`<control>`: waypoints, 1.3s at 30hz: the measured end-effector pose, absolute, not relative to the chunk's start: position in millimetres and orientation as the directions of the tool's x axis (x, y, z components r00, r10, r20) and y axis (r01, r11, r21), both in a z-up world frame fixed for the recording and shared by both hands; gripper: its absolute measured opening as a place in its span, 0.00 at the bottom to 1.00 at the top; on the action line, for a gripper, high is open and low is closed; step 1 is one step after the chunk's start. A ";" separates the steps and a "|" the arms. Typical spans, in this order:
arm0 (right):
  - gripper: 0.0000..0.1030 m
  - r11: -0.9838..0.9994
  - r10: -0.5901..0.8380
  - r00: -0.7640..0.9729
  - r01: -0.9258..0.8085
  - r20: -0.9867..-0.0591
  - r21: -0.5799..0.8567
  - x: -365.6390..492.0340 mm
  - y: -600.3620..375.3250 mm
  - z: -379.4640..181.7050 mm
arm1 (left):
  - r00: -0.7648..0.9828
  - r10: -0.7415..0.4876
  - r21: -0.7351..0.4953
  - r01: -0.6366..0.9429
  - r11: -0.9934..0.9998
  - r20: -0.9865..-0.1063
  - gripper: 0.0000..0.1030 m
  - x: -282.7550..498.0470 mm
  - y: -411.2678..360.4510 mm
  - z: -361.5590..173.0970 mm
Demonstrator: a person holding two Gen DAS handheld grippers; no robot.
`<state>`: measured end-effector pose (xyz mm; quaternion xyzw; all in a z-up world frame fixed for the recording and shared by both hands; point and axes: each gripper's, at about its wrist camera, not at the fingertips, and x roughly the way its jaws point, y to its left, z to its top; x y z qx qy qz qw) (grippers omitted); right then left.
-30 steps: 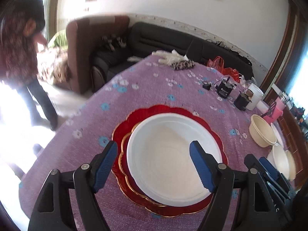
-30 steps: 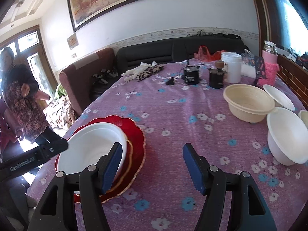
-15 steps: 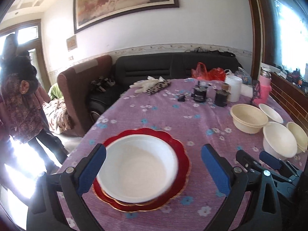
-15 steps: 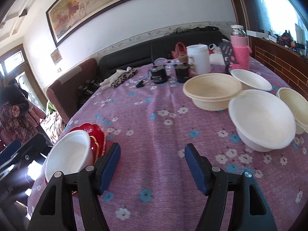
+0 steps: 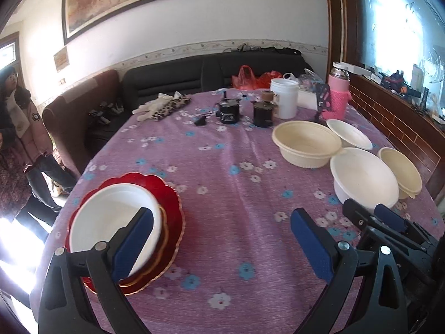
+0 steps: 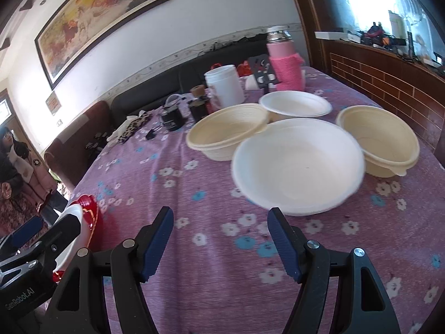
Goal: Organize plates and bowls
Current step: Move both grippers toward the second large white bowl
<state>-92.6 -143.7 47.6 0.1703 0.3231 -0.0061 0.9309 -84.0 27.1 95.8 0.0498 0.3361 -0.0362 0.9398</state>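
Right wrist view: right gripper (image 6: pixel 219 239) half open and empty, just short of the white bowl (image 6: pixel 299 164); left gripper (image 5: pixel 219 246) wide open, empty, beside the stacked bowl (image 5: pixel 111 217) on red plate (image 5: pixel 169 194); next, probably clamp the white bowl's rim for stacking.

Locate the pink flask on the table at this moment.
In the right wrist view the pink flask stands upright at the far end of the table, right of the white tub and beyond the white plate.
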 end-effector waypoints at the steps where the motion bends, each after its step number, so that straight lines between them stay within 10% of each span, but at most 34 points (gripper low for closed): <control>1: 0.72 0.941 0.091 0.792 0.130 -0.603 0.312 -94.9 -149.0 47.4 | 0.768 -0.039 0.069 0.108 0.992 -0.639 0.96 -83.1 22.7 94.9; 39: 0.72 0.826 0.042 0.740 0.352 -0.671 0.440 -62.9 -276.6 9.8 | 0.467 -0.279 -0.189 0.230 0.955 -0.839 0.95 49.5 -96.5 27.2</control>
